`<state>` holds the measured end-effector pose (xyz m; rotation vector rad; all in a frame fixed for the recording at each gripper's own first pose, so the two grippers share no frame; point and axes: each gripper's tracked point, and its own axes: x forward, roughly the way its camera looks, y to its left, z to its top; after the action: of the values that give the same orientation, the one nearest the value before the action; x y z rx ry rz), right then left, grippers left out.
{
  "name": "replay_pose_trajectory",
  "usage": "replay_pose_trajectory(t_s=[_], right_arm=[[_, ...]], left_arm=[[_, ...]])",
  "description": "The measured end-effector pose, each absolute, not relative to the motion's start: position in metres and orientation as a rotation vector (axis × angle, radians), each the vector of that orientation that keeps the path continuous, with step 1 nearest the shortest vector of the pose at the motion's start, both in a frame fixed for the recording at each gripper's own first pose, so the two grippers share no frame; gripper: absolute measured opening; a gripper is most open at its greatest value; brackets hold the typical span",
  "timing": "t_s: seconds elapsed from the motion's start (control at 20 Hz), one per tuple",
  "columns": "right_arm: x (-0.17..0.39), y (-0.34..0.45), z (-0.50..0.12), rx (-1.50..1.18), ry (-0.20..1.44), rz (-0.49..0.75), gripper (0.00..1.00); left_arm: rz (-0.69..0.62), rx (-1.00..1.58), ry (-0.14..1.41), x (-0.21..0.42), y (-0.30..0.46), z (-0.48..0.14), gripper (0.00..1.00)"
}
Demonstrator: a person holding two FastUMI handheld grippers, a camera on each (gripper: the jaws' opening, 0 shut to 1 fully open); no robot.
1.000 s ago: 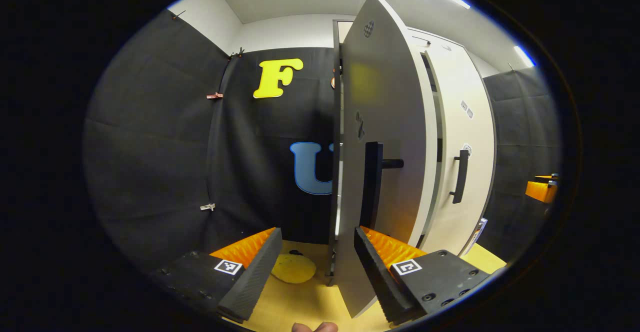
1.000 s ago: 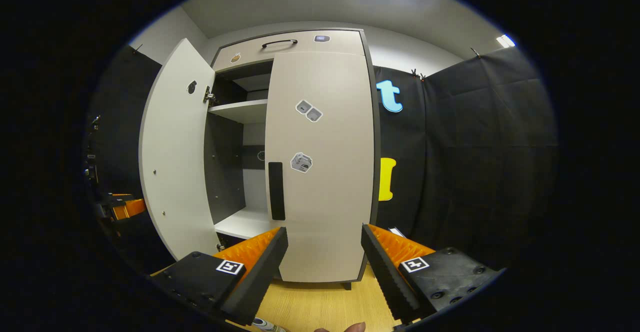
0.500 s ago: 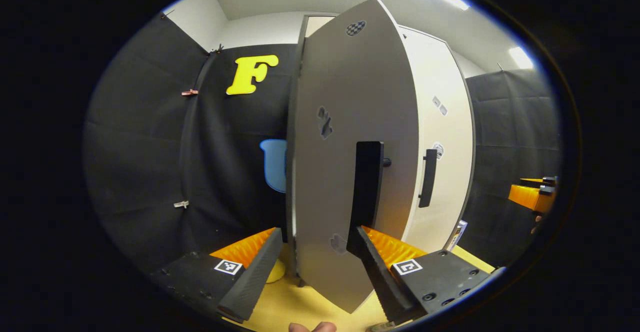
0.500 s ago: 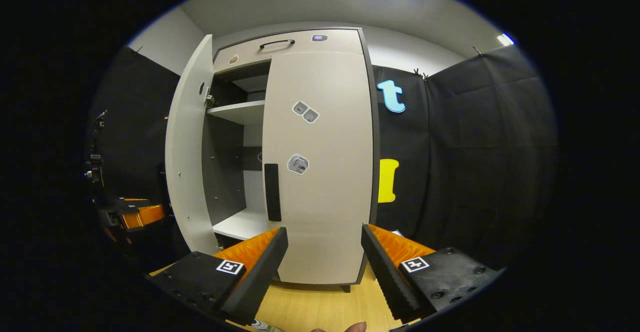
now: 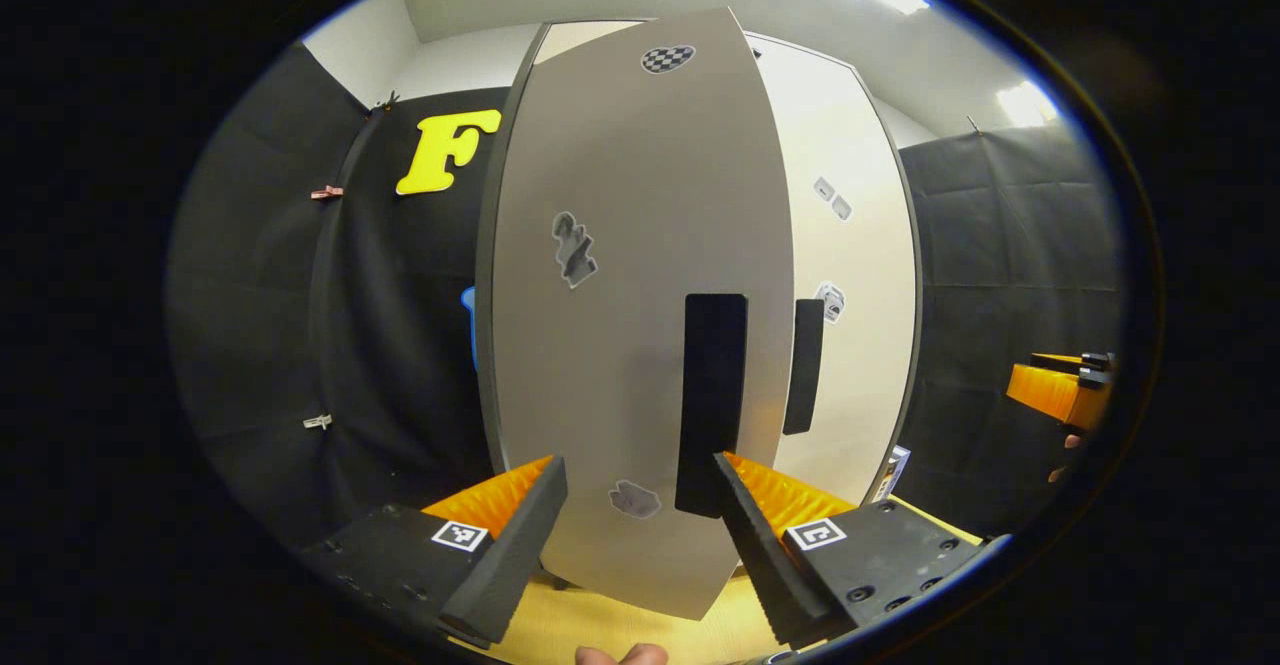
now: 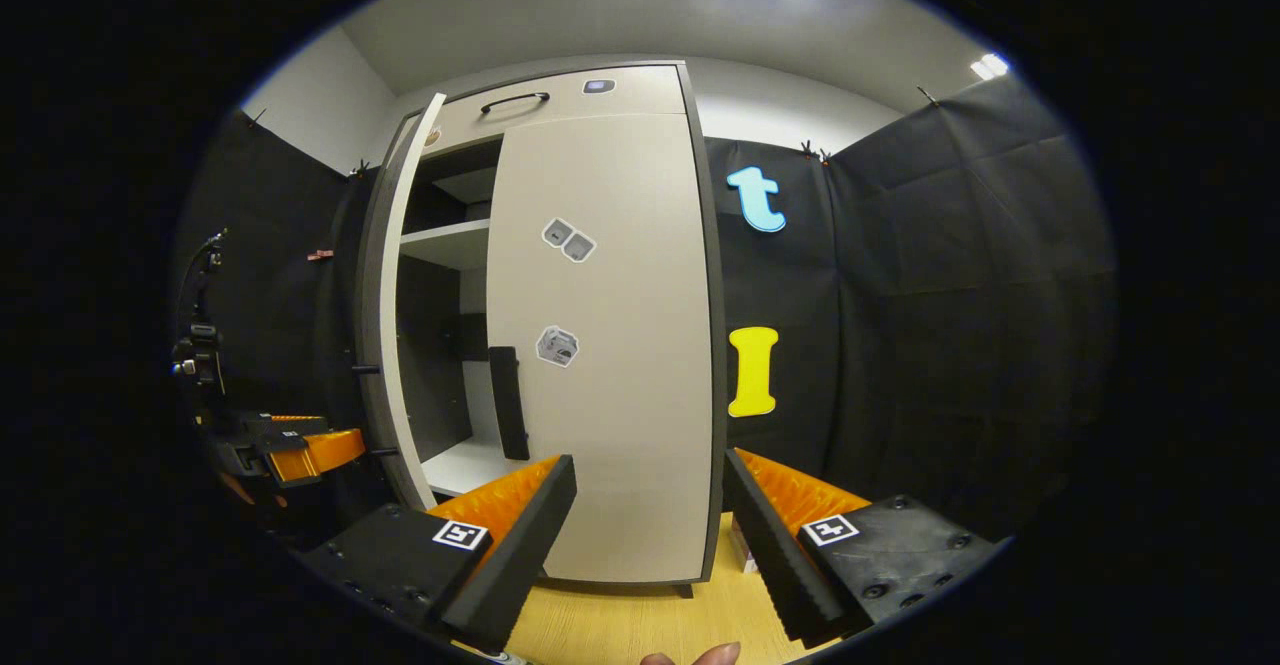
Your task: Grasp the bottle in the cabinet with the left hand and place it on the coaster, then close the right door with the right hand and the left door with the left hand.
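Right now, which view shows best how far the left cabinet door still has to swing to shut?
The right gripper view: the left door stands ajar, shelves visible in the gap. The left gripper view faces that door's front head-on, hiding the gap.

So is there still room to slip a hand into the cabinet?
Only a narrow gap between the part-open pale left door and the shut pale right door, bordering white shelves. The left claw, open, crowds the left door's black handle.
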<state>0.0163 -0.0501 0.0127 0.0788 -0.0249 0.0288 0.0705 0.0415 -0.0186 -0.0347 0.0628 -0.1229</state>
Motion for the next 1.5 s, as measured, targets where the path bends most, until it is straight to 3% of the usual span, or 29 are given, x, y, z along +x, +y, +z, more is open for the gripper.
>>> replay_pose_trajectory(t_s=[0.4,0.55,0.6,0.85,1.5], right_arm=[[0.034,-0.056,0.0,0.078,0.023,0.049,0.98],[0.039,-0.057,-0.003,0.086,0.032,0.058,0.98],[0.041,-0.057,-0.004,0.086,0.033,0.061,0.98],[0.047,-0.054,-0.006,0.089,0.038,0.083,0.98],[0.031,-0.025,0.01,0.086,-0.005,0.129,0.98]], left_arm=[[-0.11,-0.054,0.065,0.102,0.019,-0.021,0.97],[-0.1,-0.029,0.058,0.114,0.009,-0.021,0.92],[-0.099,-0.028,0.057,0.118,0.007,-0.02,0.97],[-0.092,-0.038,0.054,0.13,0.001,-0.022,0.94],[-0.111,-0.024,0.015,0.093,0.008,-0.006,0.94]])
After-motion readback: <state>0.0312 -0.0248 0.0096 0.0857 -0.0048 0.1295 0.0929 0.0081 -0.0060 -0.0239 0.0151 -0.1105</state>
